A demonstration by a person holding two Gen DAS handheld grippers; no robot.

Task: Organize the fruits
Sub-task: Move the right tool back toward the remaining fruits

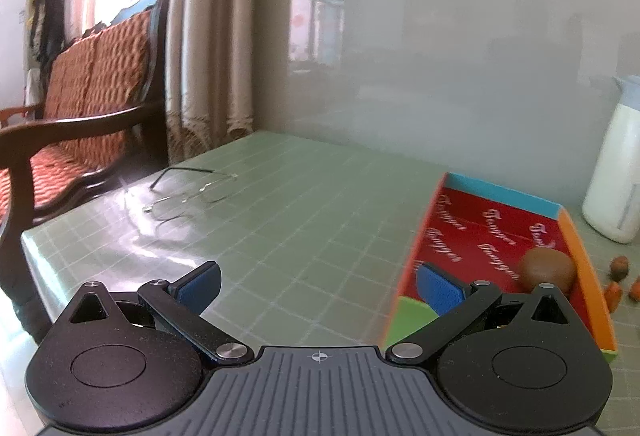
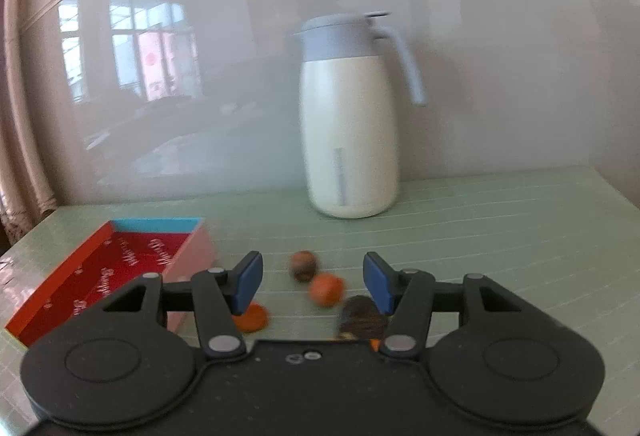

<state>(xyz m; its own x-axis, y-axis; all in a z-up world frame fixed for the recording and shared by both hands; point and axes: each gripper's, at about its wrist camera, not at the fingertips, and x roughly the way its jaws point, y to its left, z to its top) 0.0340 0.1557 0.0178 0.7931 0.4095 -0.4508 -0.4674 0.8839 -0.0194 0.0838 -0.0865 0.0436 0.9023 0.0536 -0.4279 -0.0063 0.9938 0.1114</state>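
Left hand-held gripper (image 1: 318, 286): matte black body, two round side housings, ribbed grey centre plate with white crosshair mark, silver pivot screws, blue finger pads (image 1: 200, 286). Right hand-held gripper (image 2: 313, 284): same black linkage, silver screws, blue pads (image 2: 248, 284), smooth speckled centre plate.

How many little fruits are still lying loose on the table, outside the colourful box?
4 visible: a brownish fruit, an orange fruit, an orange one by the box, a dark one by the right gripper. More may be hidden.

We see a pale glossy wall (image 2: 500, 48) reflecting a window, beige curtains (image 1: 208, 36), a dark wooden bench (image 1: 80, 108) with orange cushions, and daylight on the green gridded surface (image 1: 288, 220)
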